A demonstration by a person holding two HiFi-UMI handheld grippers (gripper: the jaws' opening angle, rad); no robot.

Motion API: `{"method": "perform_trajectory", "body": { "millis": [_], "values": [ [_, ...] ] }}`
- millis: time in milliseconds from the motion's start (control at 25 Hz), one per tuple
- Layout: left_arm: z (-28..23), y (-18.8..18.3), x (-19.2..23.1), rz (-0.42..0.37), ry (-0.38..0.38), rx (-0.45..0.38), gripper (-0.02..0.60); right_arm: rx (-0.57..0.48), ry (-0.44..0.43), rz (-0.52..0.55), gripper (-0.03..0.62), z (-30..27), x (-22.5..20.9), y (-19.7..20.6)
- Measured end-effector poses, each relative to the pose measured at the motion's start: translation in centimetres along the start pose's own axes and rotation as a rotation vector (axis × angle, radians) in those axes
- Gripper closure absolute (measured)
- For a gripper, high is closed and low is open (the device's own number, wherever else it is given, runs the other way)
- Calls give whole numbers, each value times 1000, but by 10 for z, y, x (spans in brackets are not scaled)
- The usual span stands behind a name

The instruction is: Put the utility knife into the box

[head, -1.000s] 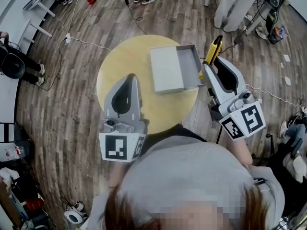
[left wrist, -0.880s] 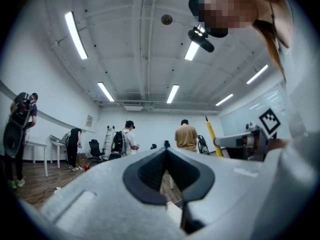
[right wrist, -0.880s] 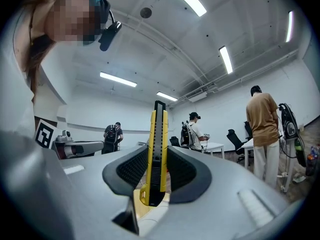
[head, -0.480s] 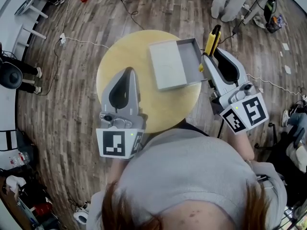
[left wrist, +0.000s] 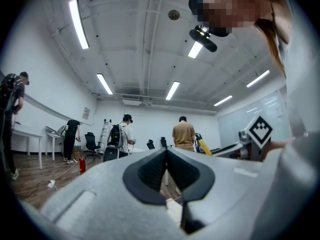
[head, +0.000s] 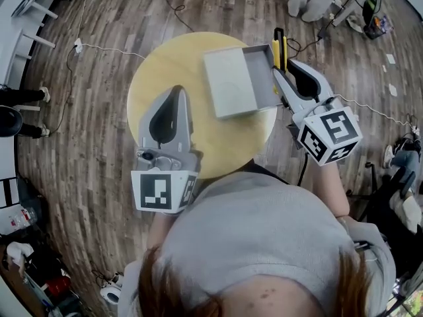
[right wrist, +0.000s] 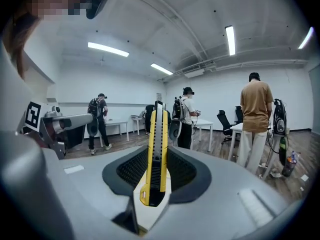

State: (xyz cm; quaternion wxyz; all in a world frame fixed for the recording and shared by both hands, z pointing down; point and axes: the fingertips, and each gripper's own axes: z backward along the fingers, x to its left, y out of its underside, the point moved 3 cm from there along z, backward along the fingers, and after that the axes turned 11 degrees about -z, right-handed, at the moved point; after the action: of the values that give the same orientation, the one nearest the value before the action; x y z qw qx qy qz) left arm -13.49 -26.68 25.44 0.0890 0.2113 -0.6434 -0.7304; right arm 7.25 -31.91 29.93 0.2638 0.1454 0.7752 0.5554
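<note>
the right tongs [head: 283,76] are clamped on the utility knife [right wrist: 155,154]. its yellow body juts straight ahead of their tips, just beyond the far right corner of the box [head: 229,83], not yet over its open tray [head: 260,78]. to do this well, i'd carry the knife to the left of where the tongs hang now and line its length with the tray's long side. i'd lower it until it rests on the tray floor and only then let go, since a crooked blade end may catch the wall. the right tongs tilt slightly downward beside the tray's right wall. the left tongs [head: 176,101] point level over the tabletop [head: 158,65], pressed together on nothing, with the box ahead and to their right.
</note>
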Motion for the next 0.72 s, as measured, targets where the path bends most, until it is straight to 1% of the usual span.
{"method": "perform_trajectory", "body": {
  "millis": [120,280,480,720],
  "values": [
    [-1,5,1,12,-4,7,580,63,35,-11,473,-8,-10,14],
    [-4,9,1,21,-1,14,580,159,70,-64,473,-16,-25,38],
    [-5,12,6,29,-9,17,580,255,81,-112,473,-28,-35,61],
    [-8,16,6,39,-6,27,580,344,85,-195,473,-40,-48,80]
  ]
}}
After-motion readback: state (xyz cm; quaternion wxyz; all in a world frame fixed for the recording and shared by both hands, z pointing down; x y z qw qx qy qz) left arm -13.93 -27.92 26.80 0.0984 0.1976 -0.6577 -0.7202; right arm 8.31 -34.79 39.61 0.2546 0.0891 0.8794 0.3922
